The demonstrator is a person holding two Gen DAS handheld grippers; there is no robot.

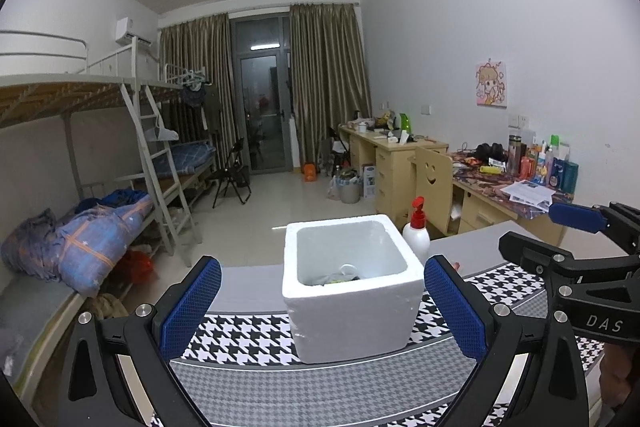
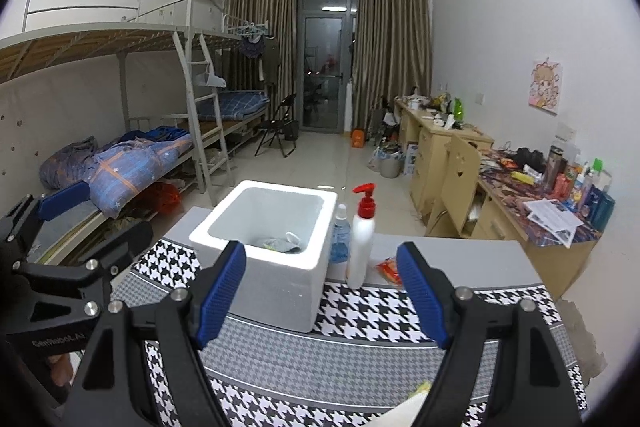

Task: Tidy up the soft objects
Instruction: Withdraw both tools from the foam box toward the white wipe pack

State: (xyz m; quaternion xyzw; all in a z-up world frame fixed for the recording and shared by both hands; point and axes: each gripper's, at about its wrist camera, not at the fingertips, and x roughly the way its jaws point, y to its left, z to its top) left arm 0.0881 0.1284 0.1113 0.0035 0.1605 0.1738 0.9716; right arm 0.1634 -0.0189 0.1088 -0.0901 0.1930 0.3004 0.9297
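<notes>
A white foam box (image 1: 352,291) stands on the houndstooth cloth (image 1: 248,339); it also shows in the right wrist view (image 2: 276,247). Soft items lie in its bottom (image 2: 282,243), partly hidden by the walls. My left gripper (image 1: 322,311) is open and empty, its blue pads on either side of the box in view, held short of it. My right gripper (image 2: 322,297) is open and empty, just in front of the box. A red packet (image 2: 388,269) lies on the table right of the box. A yellow-white soft item (image 2: 416,397) shows at the cloth's near edge.
A white pump bottle with a red top (image 2: 362,247) and a small clear bottle (image 2: 340,233) stand right of the box. The right gripper shows at the right of the left wrist view (image 1: 580,255). Bunk beds stand left, desks right.
</notes>
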